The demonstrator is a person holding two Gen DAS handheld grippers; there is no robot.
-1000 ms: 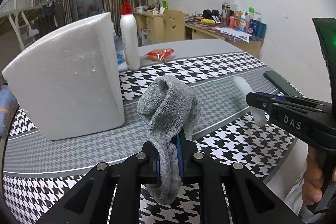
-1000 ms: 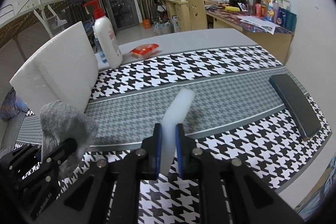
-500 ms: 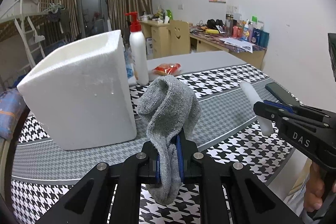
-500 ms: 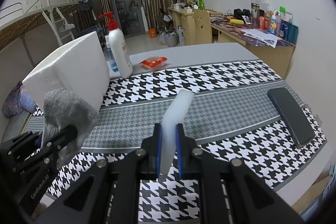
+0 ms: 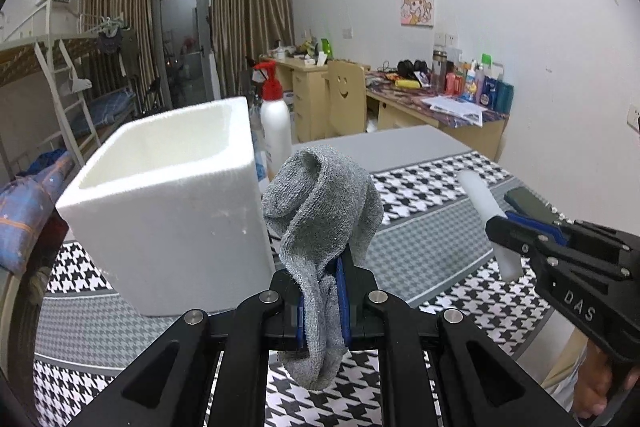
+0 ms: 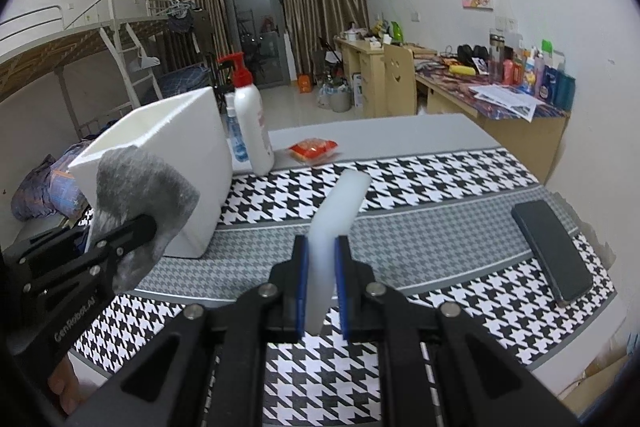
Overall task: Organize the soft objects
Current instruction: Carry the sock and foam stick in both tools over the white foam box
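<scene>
At the far left stands the white foam box [image 5: 168, 211], open at the top and resting on the houndstooth tablecloth [image 5: 432, 227], with a red-capped pump bottle [image 5: 275, 131] close behind its right rear corner. Just right of the box, the left gripper [image 5: 320, 303] is clamped on a grey sock [image 5: 320, 219], which bunches above the pads and droops below them, held in the air near the box's front right edge. The risk here, as I judge it, is that the hanging tail catches on the box rim, or that the sock slides out of so narrow a pinch and lands on the cloth instead of inside. Further right, the right gripper [image 6: 322, 287] is closed around a white foam stick [image 6: 336, 227], gripped low so most of its length stands free above the pads; a soft stick held that way may bend or pivot when tipped towards the box. The two tools sit near each other and could collide if both go for the opening together. At the far right a dark phone [image 6: 552, 251] lies flat, well apart.
</scene>
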